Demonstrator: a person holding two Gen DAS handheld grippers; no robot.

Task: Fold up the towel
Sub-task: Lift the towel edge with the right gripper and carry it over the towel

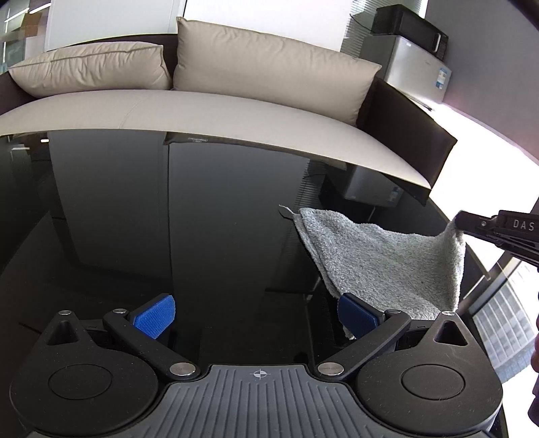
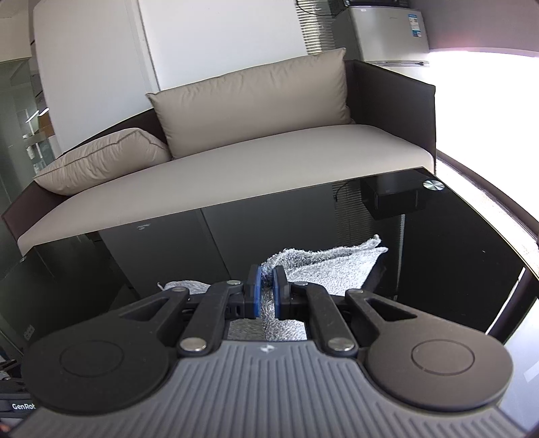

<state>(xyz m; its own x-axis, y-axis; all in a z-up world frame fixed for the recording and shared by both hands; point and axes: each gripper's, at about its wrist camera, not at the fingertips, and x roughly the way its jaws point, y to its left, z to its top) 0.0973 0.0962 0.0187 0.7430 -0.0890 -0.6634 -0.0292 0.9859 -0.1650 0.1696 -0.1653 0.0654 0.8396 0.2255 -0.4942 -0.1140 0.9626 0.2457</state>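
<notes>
From the left wrist camera, the left gripper (image 1: 256, 316) hangs low over the black glass table (image 1: 134, 236) with its jaws spread wide and nothing between its blue pads (image 1: 155, 316). The grey towel (image 1: 380, 262) lies toward the right side of the table, just past the right-hand pad, which overlaps the towel's near edge in this view; whether it touches the cloth cannot be told. One corner of the towel is lifted off the glass and pinched by the right gripper (image 1: 463, 222), which enters from the right edge of the picture. The rest of the cloth slopes down from that raised corner to the table. Beyond the far edge of the table stands a beige sofa (image 1: 235, 114) with two cushions (image 1: 269, 67). A small silver fridge (image 1: 417, 70) with a black microwave (image 1: 411, 27) on top stands behind the sofa's right end.

From the right wrist camera, the right gripper (image 2: 266, 289) is nearly closed, its pads (image 2: 257, 289) clamped on a bunched ridge of the towel (image 2: 323, 269). The cloth spreads out ahead and to the right of the pads on the glass, and more of it shows underneath the gripper. The towel sits near the table's right side, short of the far right corner, where a round metal fitting (image 2: 433, 185) is set in the table (image 2: 454, 252). The sofa (image 2: 252, 161) runs along the far edge.
</notes>
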